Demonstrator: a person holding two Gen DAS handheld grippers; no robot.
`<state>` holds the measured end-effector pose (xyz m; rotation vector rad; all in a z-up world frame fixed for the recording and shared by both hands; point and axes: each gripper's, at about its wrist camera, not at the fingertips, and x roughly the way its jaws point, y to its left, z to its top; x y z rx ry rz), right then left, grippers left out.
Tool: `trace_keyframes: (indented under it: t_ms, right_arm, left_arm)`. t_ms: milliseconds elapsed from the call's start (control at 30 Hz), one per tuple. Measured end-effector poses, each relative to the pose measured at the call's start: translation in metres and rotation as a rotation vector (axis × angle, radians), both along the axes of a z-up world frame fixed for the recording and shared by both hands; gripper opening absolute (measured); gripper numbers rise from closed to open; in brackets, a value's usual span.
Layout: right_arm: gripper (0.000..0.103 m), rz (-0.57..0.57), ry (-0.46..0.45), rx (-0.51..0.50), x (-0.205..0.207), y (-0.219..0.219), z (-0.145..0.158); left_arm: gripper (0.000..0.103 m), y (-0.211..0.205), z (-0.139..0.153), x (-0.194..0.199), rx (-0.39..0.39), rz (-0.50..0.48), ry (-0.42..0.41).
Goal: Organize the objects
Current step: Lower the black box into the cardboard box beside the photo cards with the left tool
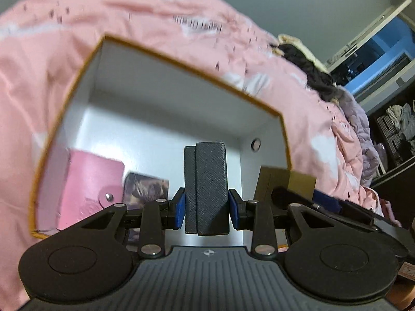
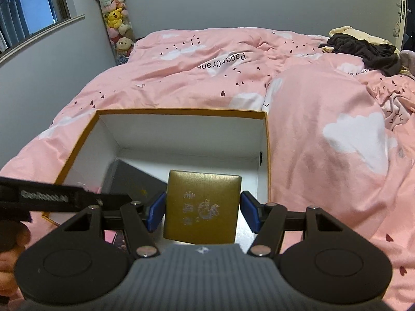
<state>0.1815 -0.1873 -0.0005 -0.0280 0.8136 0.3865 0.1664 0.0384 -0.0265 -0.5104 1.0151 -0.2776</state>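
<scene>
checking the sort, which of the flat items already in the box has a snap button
The pink card holder at the left of the white box: a strap with a metal snap closes it. The picture card beside it has none.

The dark grey rectangular case (image 1: pixel 207 186) has a matt, cross-hatched leather-like grain. Beside it, inside the white smooth-walled cardboard box (image 1: pixel 166 98), the pink snap-buttoned wallet (image 1: pixel 90 181) looks softly embossed. The gold square gift box (image 2: pixel 202 204) has a satin, pebbled sheen. The pink printed duvet (image 2: pixel 311 134) is wrinkled cloth.
</scene>
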Motion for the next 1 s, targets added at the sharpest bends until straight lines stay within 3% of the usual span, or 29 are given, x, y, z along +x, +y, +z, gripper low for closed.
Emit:
trace_keyframes:
  t_ms: [233,367,633,767,900,1000]
  right_arm:
    - [0.063,-0.006,0.032,-0.028,0.009,0.001,-0.015]
    - [0.063,-0.011,0.034,-0.035,0.013,-0.002,-0.019]
    - [0.063,0.003,0.055,-0.033,0.017,-0.002,-0.027]
    - [0.063,-0.003,0.059,-0.038,0.017,-0.004,-0.028]
    - [0.063,0.004,0.064,-0.038,0.017,-0.004,-0.029]
    - [0.063,0.004,0.069,-0.04,0.017,-0.003,-0.031]
  left_arm:
    - [0.038,-0.011,-0.034,0.016,-0.092,-0.015,0.097]
    - [0.038,-0.018,-0.05,0.021,-0.091,-0.029,0.158]
    - [0.04,-0.03,-0.06,0.024,0.021,-0.087,0.222]
    - [0.049,-0.036,-0.055,0.017,0.12,-0.1,0.197]
    - [0.05,-0.038,-0.047,0.006,0.238,-0.116,0.164]
    - [0.05,-0.035,-0.038,-0.001,0.273,-0.119,0.131]
